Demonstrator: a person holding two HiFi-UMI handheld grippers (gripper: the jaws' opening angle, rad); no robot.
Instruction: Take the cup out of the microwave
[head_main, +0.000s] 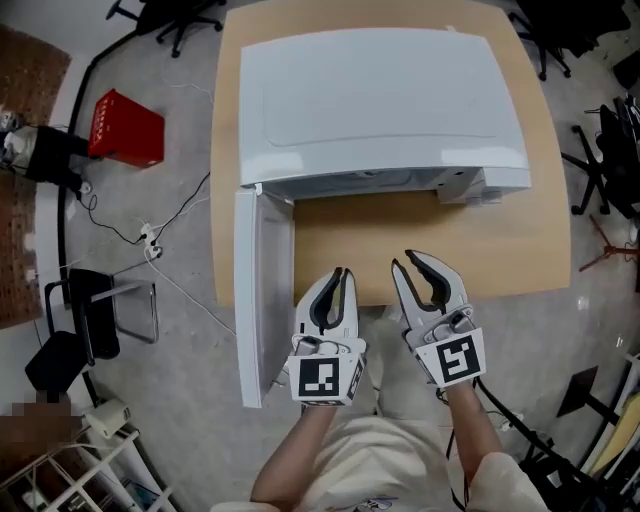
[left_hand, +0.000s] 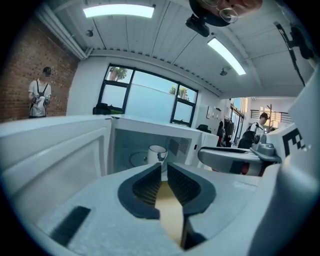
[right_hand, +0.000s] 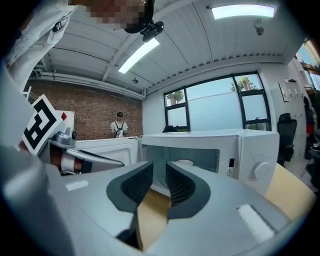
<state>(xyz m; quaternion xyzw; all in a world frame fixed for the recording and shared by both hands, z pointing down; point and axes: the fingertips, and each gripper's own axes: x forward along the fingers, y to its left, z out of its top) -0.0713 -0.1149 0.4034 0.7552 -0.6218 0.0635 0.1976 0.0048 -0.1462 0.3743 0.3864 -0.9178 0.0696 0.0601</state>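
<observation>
A white microwave (head_main: 380, 100) stands on a wooden table (head_main: 520, 250) with its door (head_main: 255, 290) swung open to the left. In the left gripper view a white cup (left_hand: 157, 152) stands on the turntable inside the cavity; in the right gripper view only its rim (right_hand: 184, 163) shows. Both grippers hover side by side at the table's near edge, in front of the opening and well short of it. My left gripper (head_main: 341, 272) (left_hand: 164, 167) has a narrow gap between its pads, with nothing in it. My right gripper (head_main: 405, 260) (right_hand: 159, 167) stands a little wider, also with nothing in it.
The open door juts past the table's front left corner, just left of my left gripper. On the floor at left are a red crate (head_main: 125, 128), a black chair (head_main: 85, 320) and cables. A person (left_hand: 39, 97) stands by the far brick wall.
</observation>
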